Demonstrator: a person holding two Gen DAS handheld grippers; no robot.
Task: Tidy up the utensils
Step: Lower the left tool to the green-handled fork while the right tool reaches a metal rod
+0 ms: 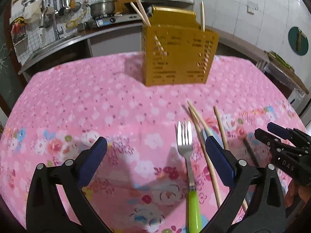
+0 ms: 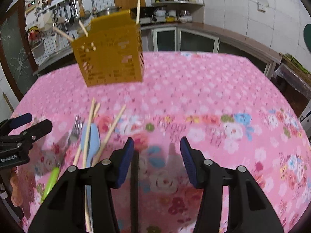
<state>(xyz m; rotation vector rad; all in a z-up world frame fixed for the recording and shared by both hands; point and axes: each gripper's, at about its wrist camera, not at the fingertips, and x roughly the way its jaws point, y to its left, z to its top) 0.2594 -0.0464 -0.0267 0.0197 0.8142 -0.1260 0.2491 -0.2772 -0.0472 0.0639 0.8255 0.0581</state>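
Note:
A yellow slotted utensil holder [image 1: 178,58] [image 2: 110,58] stands at the far side of the pink floral tablecloth [image 1: 77,101], with wooden chopsticks sticking out of it. My left gripper [image 1: 155,151] is wide open just above the cloth. A fork with a green handle [image 1: 185,141] [image 2: 74,130] lies between its fingers, untouched. Wooden chopsticks [image 1: 202,141] [image 2: 112,128] and a light blue spoon [image 2: 90,139] lie beside the fork. My right gripper [image 2: 157,155] is open. A dark chopstick [image 2: 134,174] lies along the inside of its left finger, and the pads are not pressed on it.
The right gripper [image 1: 262,128] shows at the right edge of the left wrist view, and the left gripper [image 2: 39,120] at the left edge of the right wrist view. Behind the table run a kitchen counter, a sink, a pot [image 1: 103,6] and shelves.

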